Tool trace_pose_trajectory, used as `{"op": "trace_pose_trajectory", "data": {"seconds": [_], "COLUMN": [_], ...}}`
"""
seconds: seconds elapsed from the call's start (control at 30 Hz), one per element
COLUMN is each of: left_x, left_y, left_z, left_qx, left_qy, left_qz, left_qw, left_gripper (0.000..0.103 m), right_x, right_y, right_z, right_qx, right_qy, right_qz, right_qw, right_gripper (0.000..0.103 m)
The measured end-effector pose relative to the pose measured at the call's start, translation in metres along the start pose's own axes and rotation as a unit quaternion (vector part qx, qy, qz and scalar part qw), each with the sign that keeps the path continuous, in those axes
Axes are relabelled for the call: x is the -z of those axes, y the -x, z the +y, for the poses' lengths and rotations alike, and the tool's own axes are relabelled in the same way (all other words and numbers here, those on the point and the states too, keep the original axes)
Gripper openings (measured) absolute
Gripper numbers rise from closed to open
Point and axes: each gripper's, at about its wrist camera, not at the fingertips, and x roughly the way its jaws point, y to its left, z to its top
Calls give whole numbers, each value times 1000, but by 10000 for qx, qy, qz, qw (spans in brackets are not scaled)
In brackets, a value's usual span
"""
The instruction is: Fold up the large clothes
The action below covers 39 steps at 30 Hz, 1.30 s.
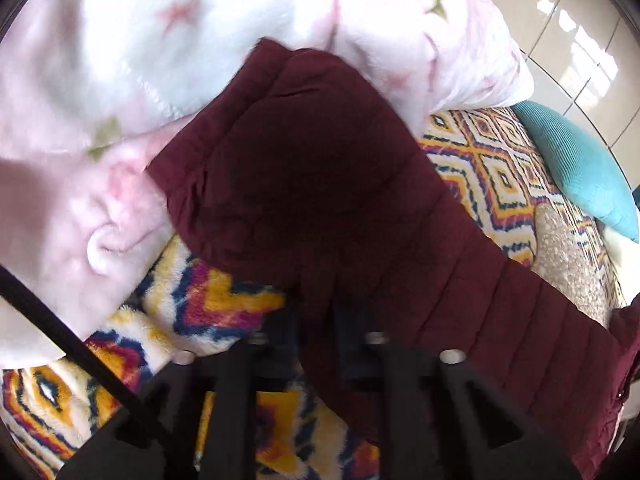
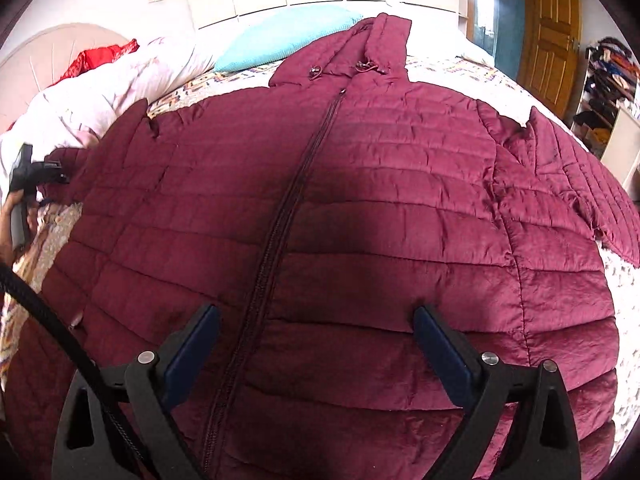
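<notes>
On the bed (image 2: 448,66), spread over a bright diamond-patterned blanket (image 1: 492,168), I see the maroon quilted jacket (image 2: 360,208) lying flat on its back, zipper (image 2: 276,232) up. Its long axis runs away from my right tongs (image 2: 316,320), with the hood (image 2: 380,40) at the far end beside a teal pillow (image 2: 280,36) and the hem nearest me. One sleeve (image 1: 320,168) stretches out to the left, the other to the right, across that axis. My right tongs hover over the lower front of the jacket with their blue pads (image 2: 192,356) wide apart, straddling the zipper line and gripping nothing. My left tongs (image 1: 316,320) are clamped on the left sleeve, whose dark fabric runs down between the fingers; the cuff end points up toward a rumpled pink blanket (image 1: 120,80). In the right view the left tongs show small at the far left edge, held in a hand (image 2: 12,224), at the sleeve's end.
</notes>
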Motion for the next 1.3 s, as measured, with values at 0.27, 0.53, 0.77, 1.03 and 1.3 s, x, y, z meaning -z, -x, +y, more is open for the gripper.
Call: {"op": "trace_pose_trajectory", "data": {"seconds": [0.27,0.53,0.77,1.03,1.3], "left_x": [14,122,229,241,258], "left_y": [131,251,272,278,251], "left_z": [-98,-274,-332,-211,-107], "left_qx": [656,2645,3084,2163,1139], "left_qy": [-1168,-2848,-3772,-3516,-3119], "left_qz": [-946,-828,-122,-696,-1115], "left_qw": [9865,9176,8732,9081,9366], "left_gripper": [7,8,48,67,67], "right_x": [1,3,4,6,-67], "right_y": [-3,5,9,37,18], "right_z": [-6,-26,-44,-77,-28], "right_qx": [-145,-781,-1276,-1348,-1176], "right_qy": [-49,-605,-1146,-1888,-824], "right_qz": [-35,-263,-411,-497,-340], "right_qw": [9999,9948,9843,9714,9890], "right_gripper": [102,102,100,95,95]}}
